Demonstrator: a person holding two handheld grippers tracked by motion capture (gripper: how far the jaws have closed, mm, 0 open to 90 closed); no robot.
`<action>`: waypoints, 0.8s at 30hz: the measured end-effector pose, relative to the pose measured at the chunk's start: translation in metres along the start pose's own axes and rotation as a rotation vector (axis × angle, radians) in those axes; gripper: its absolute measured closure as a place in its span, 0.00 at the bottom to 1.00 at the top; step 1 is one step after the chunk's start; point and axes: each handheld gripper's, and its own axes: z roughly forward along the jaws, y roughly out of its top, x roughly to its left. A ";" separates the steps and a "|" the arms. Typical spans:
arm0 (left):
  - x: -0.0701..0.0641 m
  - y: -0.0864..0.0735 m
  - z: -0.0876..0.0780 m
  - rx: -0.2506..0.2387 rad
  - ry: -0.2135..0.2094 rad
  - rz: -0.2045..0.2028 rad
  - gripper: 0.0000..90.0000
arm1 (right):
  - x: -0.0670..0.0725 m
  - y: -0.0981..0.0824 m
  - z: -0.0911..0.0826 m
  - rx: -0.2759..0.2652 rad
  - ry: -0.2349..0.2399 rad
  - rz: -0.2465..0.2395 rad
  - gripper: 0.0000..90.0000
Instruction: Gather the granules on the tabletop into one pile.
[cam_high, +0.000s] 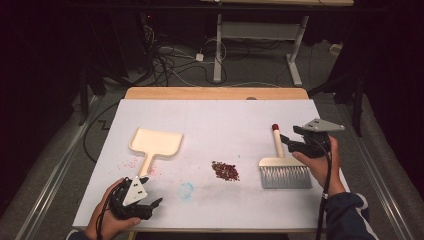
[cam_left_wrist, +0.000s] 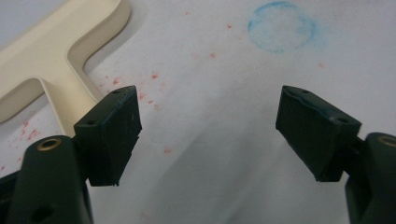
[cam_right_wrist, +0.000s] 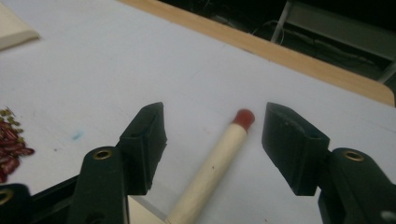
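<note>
A brush (cam_high: 284, 167) with grey bristles and a pale, red-tipped handle (cam_right_wrist: 215, 168) lies on the white table cover at the right. My right gripper (cam_high: 287, 142) hovers over that handle. Its jaws (cam_right_wrist: 212, 140) stand open on either side of it, and the pads do not touch it. A cream dustpan (cam_high: 156, 142) lies at the left, its handle pointing toward the near edge. My left gripper (cam_high: 152, 191) rests near the front left edge, open and empty (cam_left_wrist: 210, 126), beside the dustpan handle (cam_left_wrist: 65, 93). A small pile of red-brown bits (cam_high: 225, 170) lies in the middle.
A blue chalk circle (cam_high: 185, 190) is drawn on the cover (cam_high: 225, 125) near the front. Red specks (cam_left_wrist: 154, 77) are scattered around the dustpan handle. A wooden table edge (cam_high: 215, 93) runs along the back, with cables and desk legs on the floor beyond.
</note>
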 end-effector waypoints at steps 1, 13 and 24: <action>0.000 0.000 0.000 0.003 -0.005 -0.008 0.24 | 0.001 0.002 -0.002 -0.013 0.001 -0.003 0.43; 0.000 0.000 -0.001 -0.003 0.003 -0.002 0.24 | 0.018 0.010 -0.014 -0.107 -0.064 0.008 0.25; 0.000 0.000 -0.002 -0.007 0.005 -0.001 0.24 | 0.036 0.006 -0.034 -0.172 -0.026 -0.033 0.23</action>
